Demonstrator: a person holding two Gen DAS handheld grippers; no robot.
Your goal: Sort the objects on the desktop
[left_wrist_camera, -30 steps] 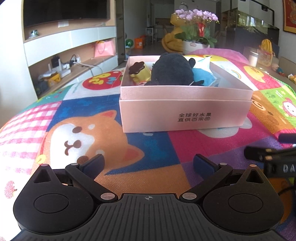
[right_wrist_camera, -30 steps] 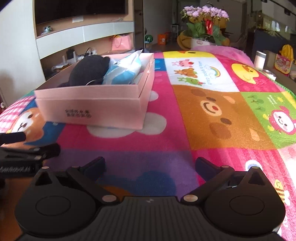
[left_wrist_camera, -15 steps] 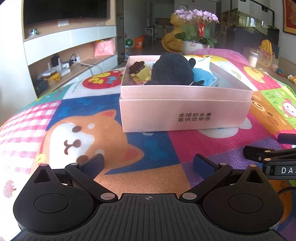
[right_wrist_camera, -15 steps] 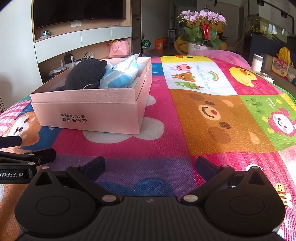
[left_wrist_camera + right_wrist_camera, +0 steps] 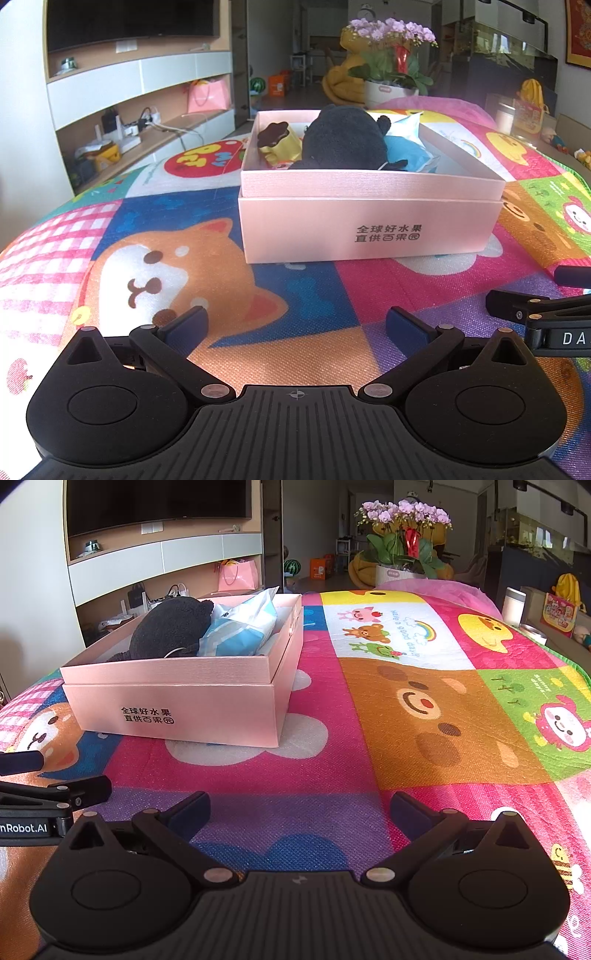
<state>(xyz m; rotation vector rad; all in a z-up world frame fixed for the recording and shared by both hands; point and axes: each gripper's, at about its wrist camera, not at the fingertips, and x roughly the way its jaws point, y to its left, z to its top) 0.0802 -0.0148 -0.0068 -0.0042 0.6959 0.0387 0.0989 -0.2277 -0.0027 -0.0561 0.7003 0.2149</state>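
Your left hand-held gripper point(image 5: 295, 325) and right hand-held gripper point(image 5: 299, 810) were both released, holding nothing, low over the cartoon mat point(image 5: 424, 716). The pink box point(image 5: 369, 225) sat at twelve o'clock, containing the black plush point(image 5: 343, 138), blue packet point(image 5: 243, 631) and yellow toy point(image 5: 279, 146).

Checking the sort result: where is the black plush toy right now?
The black plush toy lies inside the pink box, between the yellow snack and the blue packet, centre of the left wrist view.
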